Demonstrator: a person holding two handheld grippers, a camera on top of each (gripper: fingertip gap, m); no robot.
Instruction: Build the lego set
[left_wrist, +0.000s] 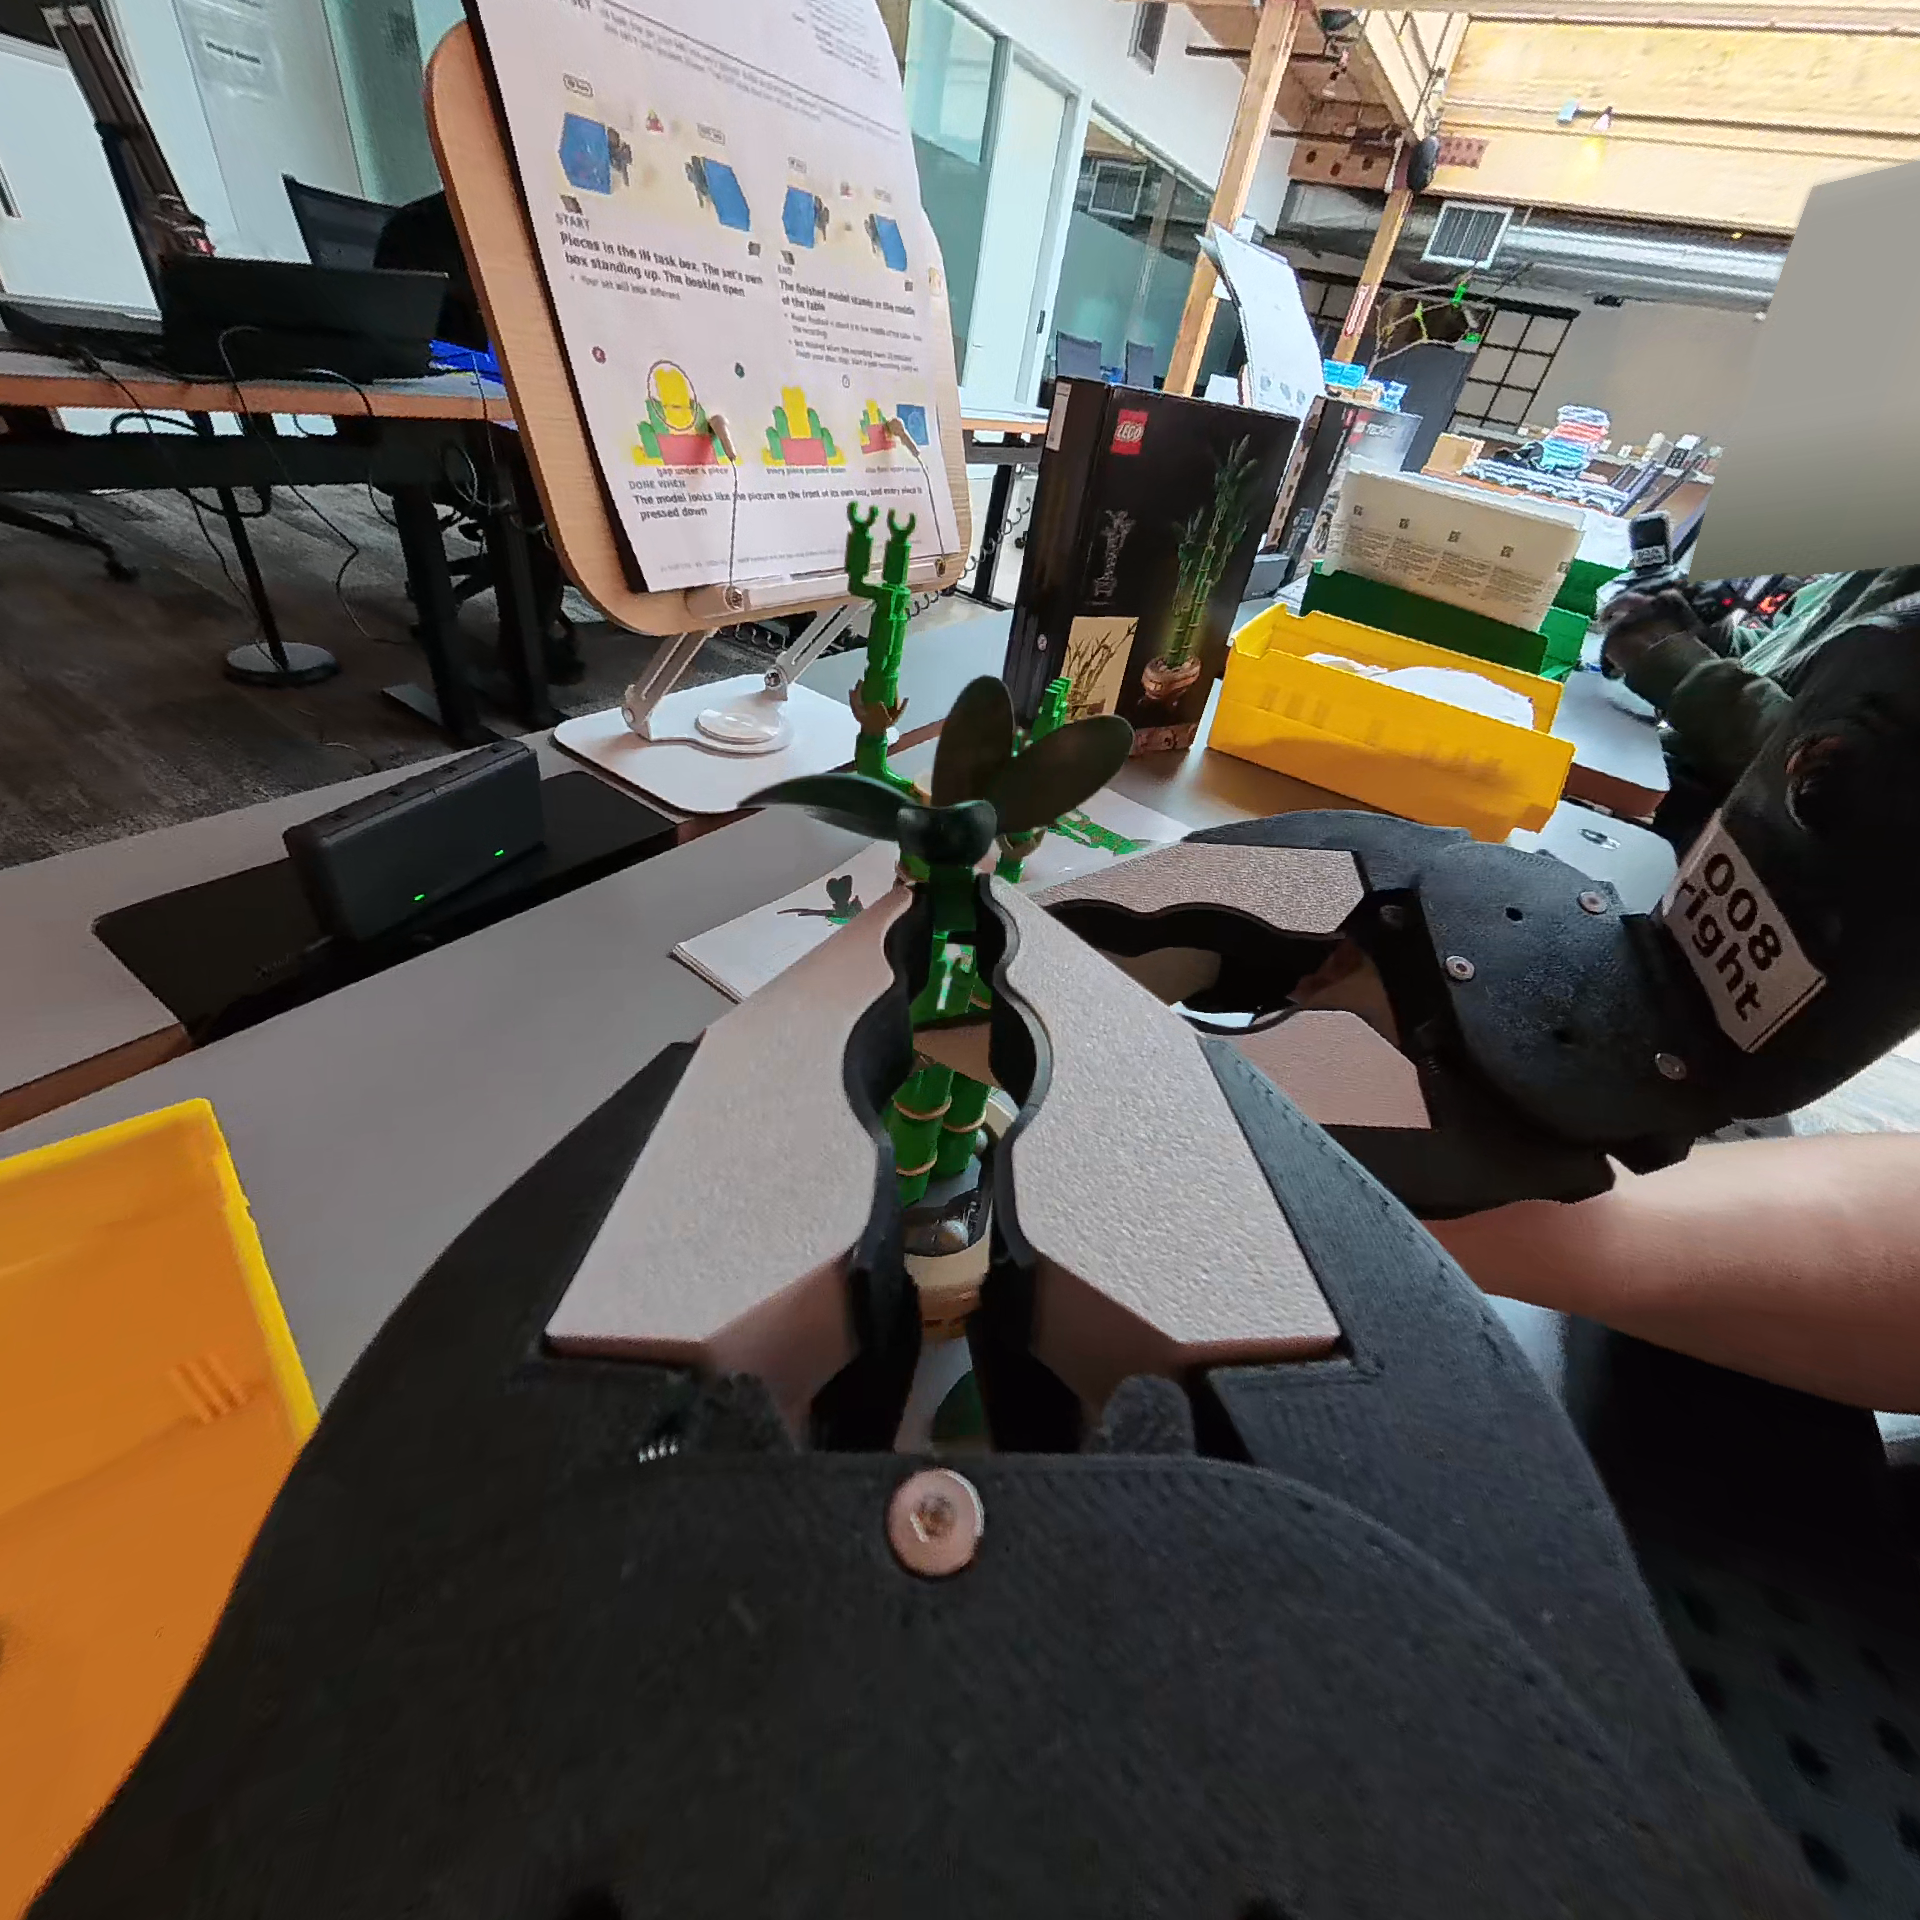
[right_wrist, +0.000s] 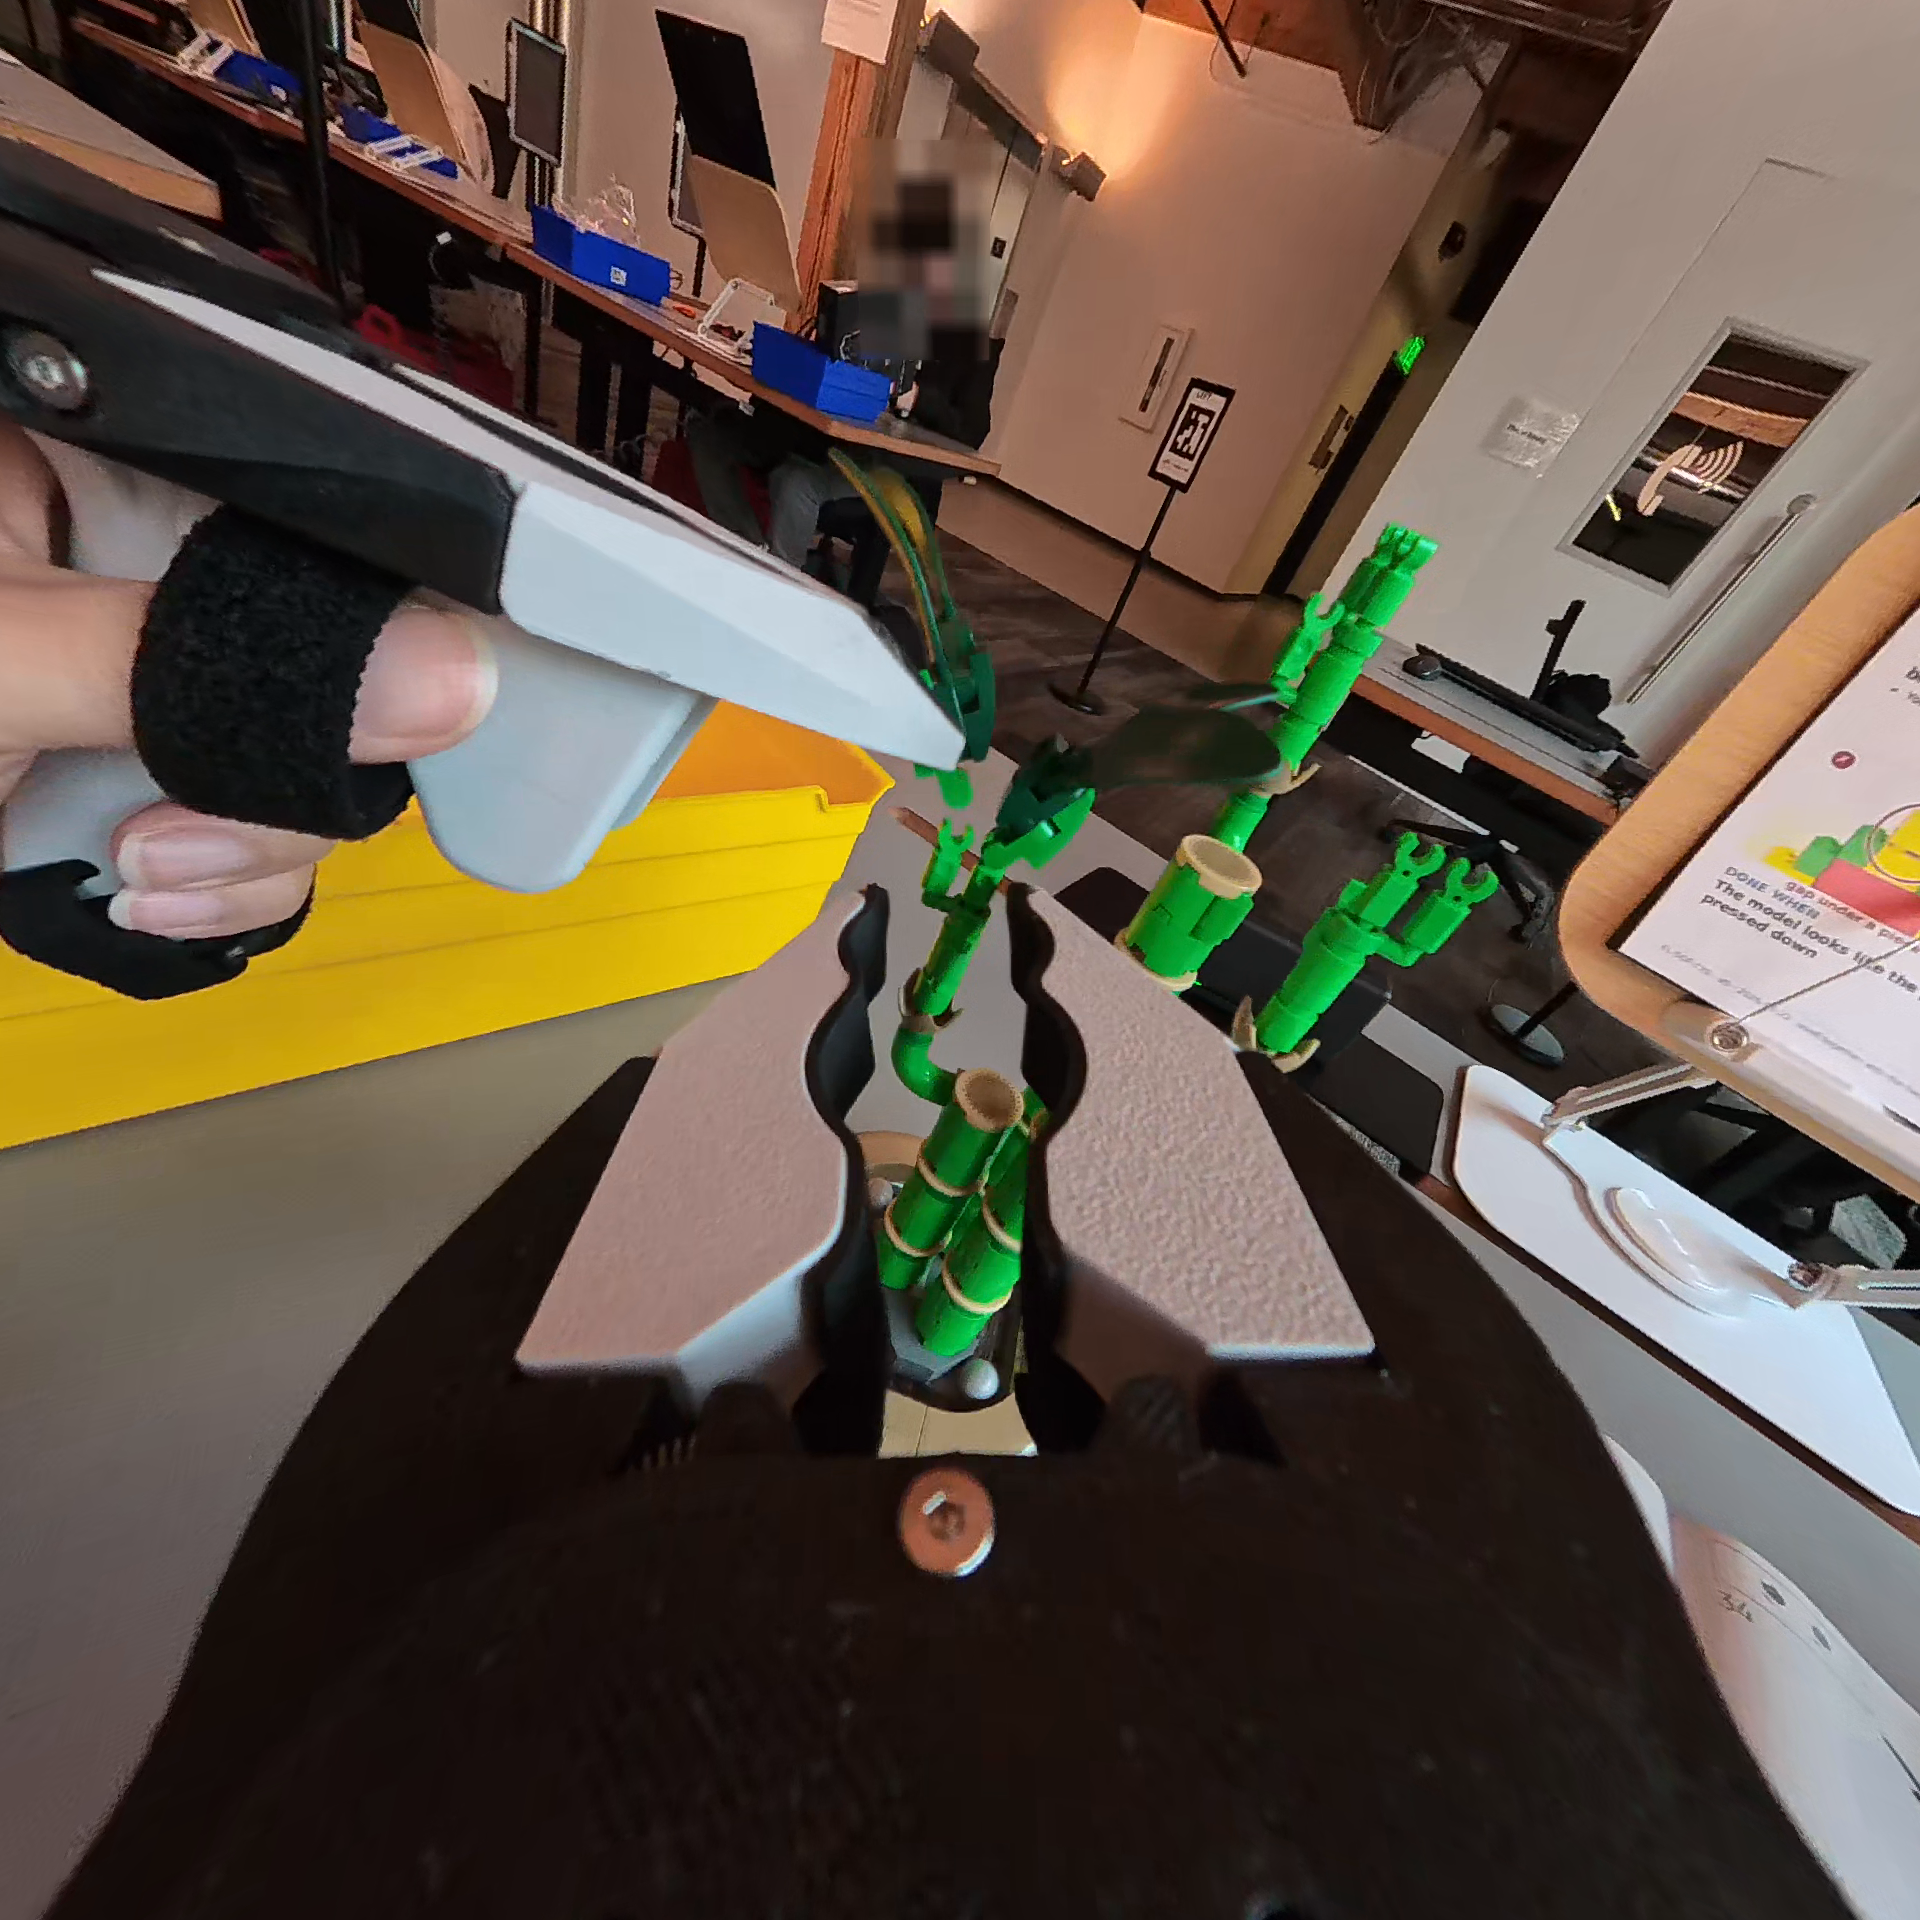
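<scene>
Left claw (left_wrist: 951, 914): nearly closed, pinching leaf (left_wrist: 940, 826) at model's (right_wrist: 961, 1216) 12 o'clock.
Right claw (right_wrist: 945, 904): jaws standing part open around the stalk, gripping nothing.
Handling: light, brittle clips; judging grip best low on stalk.

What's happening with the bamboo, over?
Left gripper shut on leaf, above the bamboo. Right gripper around the bamboo, grip unclear. Nothing blocking.

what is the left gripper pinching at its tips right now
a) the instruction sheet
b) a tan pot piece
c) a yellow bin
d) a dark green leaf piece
d: in the right wrist view the left gripper has its jaws closed on a dark green leaf piece just above the bamboo model, while the yellow bin sits untouched on the table behind.
</scene>
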